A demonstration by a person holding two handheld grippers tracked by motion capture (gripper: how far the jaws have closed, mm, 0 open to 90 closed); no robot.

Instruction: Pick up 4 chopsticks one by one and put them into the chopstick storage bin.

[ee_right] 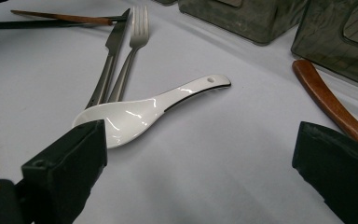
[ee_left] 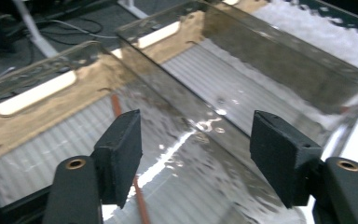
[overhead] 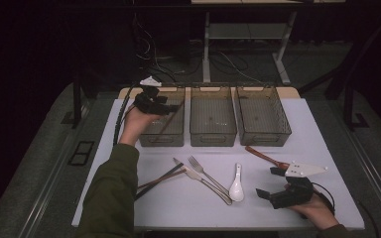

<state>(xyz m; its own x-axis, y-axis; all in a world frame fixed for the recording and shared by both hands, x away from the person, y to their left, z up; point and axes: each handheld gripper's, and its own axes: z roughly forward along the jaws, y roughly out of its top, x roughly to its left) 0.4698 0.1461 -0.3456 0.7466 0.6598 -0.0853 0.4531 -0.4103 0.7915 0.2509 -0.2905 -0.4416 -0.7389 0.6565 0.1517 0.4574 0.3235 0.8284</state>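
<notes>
My left gripper (overhead: 168,106) hovers over the left smoky plastic bin (overhead: 161,139), open, with nothing between its pads. In the left gripper view, the left gripper (ee_left: 196,140) looks down into that bin (ee_left: 37,91), where a brown chopstick (ee_left: 116,105) lies on the ribbed floor. My right gripper (overhead: 270,182) rests open near the table's front right. A white ceramic spoon (overhead: 236,184) lies just left of it. In the right gripper view the spoon (ee_right: 140,109) lies ahead of the open right gripper (ee_right: 200,144), closer to the left jaw.
Middle bin (overhead: 213,137) and right bin (overhead: 264,137) stand in a row with the left one. A fork (overhead: 204,172), a knife (overhead: 196,177) and dark chopsticks (overhead: 158,179) lie mid-table. A brown wooden-handled utensil (overhead: 262,155) lies beside the right gripper.
</notes>
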